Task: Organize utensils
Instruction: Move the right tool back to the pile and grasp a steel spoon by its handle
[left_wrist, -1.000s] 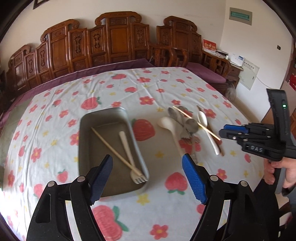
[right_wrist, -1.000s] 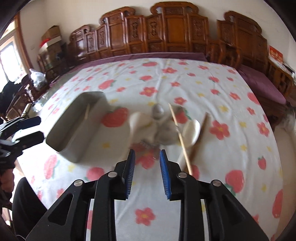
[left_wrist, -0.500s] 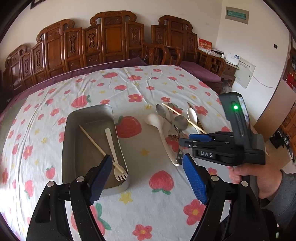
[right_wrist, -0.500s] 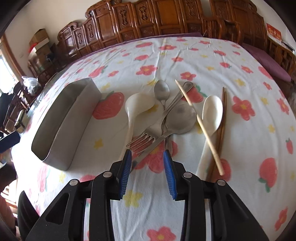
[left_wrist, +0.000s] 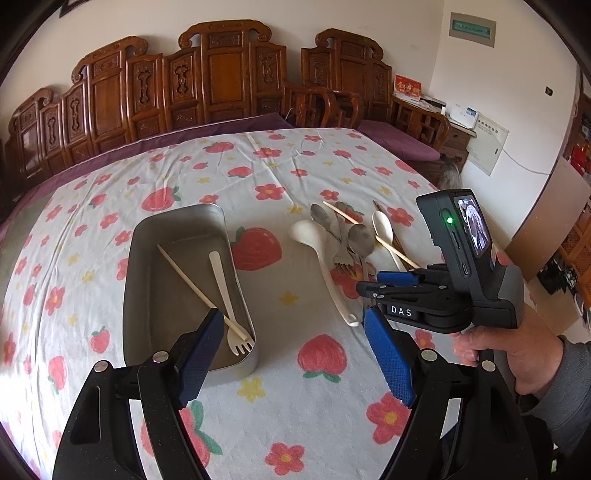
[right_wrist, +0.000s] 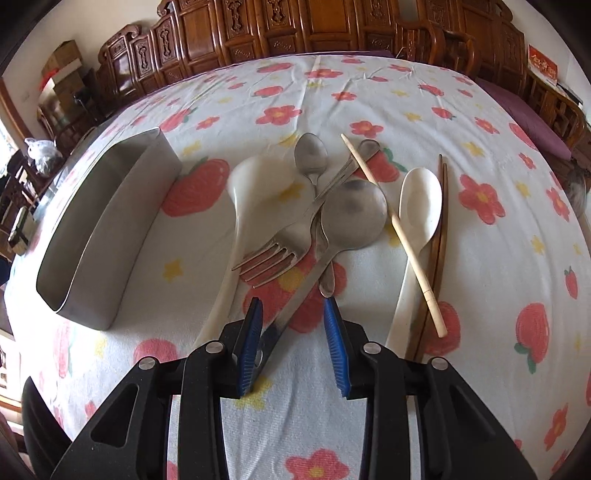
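While the right hand-held gripper (right_wrist: 293, 334) sits low over the desk (right_wrist: 369, 96), its jaws stand moderately apart on both sides of the handle of the large metal spoon (right_wrist: 352, 214), not yet closed on it; I judge it is lined up this way to lift that spoon first, because its bowl lies on top of the pile. The pile lies to the right of the metal tray (left_wrist: 155, 266): a metal fork (right_wrist: 280, 251), a small metal spoon (right_wrist: 310, 155), two white spoons and chopsticks, crossing each other. Inside the tray, a white fork (left_wrist: 225, 291) and one pale chopstick (left_wrist: 195, 284) already lie, so sorting is partly done. The left hand-held gripper (left_wrist: 291, 354) hovers wide open and empty near the tray's near end, probably waiting.
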